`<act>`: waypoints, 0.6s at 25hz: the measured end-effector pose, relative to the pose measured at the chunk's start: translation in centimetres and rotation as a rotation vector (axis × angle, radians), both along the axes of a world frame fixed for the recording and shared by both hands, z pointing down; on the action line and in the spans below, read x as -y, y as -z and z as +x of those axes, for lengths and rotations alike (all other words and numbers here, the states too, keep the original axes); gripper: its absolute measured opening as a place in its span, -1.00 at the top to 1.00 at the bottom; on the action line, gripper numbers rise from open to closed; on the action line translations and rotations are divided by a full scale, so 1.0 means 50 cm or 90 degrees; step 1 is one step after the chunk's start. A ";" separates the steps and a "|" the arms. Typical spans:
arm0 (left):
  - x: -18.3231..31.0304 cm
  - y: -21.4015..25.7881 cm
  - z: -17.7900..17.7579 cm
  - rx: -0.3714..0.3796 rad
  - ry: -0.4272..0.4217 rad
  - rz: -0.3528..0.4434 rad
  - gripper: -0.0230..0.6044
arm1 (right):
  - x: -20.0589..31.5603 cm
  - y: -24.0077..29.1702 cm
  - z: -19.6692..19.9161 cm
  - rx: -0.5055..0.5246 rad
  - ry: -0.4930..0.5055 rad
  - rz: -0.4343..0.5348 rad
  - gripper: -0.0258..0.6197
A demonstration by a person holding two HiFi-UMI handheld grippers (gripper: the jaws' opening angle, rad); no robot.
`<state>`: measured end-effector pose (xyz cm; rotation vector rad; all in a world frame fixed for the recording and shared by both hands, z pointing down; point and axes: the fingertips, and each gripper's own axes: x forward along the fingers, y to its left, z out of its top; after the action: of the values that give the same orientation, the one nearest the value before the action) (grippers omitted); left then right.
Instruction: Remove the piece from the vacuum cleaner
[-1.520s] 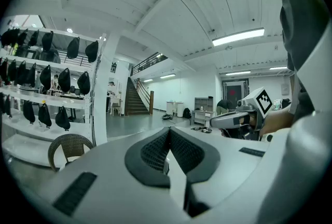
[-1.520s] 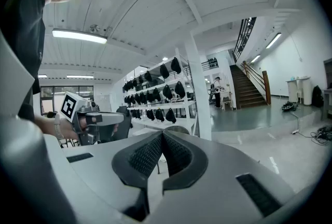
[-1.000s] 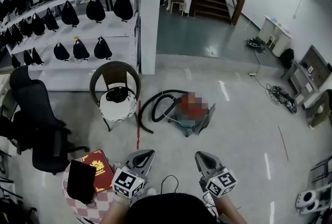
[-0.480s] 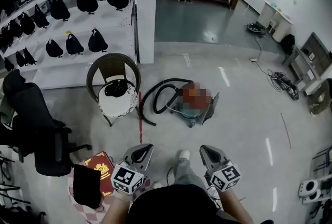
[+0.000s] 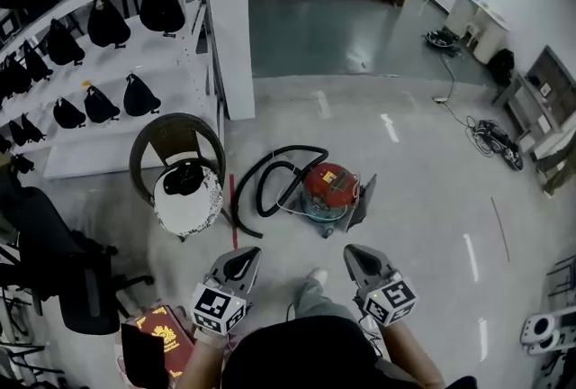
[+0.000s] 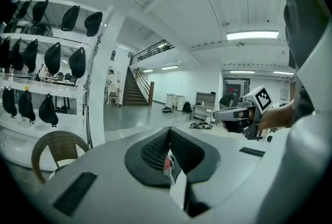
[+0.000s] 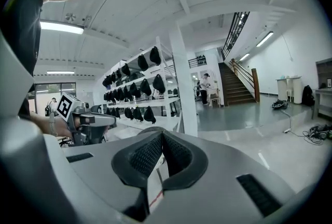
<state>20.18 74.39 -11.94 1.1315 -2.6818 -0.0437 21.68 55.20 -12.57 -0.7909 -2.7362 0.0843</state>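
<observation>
The vacuum cleaner [image 5: 328,191] stands on the floor ahead, with a red top and a teal base. Its black hose [image 5: 266,184] curls in loops on its left. Which piece comes off I cannot tell from here. My left gripper [image 5: 245,257] and right gripper [image 5: 353,254] are held in the air side by side, well short of the vacuum. Both are shut with nothing between the jaws. The left gripper view has its pads [image 6: 155,149] pressed together and the right gripper [image 6: 239,112] off to the side. The right gripper view shows closed jaws [image 7: 162,154] too.
A wicker chair [image 5: 176,164] with a white cushion stands left of the hose, by a red tape line [image 5: 232,214]. Behind it are a white pillar [image 5: 227,18] and shelves of black bags [image 5: 90,27]. A black office chair [image 5: 49,257] and a red book [image 5: 164,330] lie at lower left. Cables [image 5: 493,142] trail at right.
The view has moved forward, so the vacuum cleaner, hose and wicker chair sit nearer and lower in the picture. A leg and shoe now show between the grippers. Both grippers stay shut.
</observation>
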 end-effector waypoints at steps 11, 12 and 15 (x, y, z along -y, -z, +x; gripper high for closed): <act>0.300 0.017 -0.323 -0.009 -0.099 0.015 0.87 | 0.268 0.021 -0.267 -0.016 -0.093 -0.012 0.83; 0.323 0.019 -0.341 -0.008 -0.112 0.015 0.87 | 0.286 0.022 -0.279 -0.017 -0.108 -0.016 0.83; 0.380 0.026 -0.394 -0.008 -0.158 0.015 0.87 | 0.325 0.023 -0.310 -0.016 -0.154 -0.028 0.83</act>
<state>0.50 55.36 -13.21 1.4565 -2.5150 -0.0416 6.17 38.94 -13.73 -0.4628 -2.8019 0.2040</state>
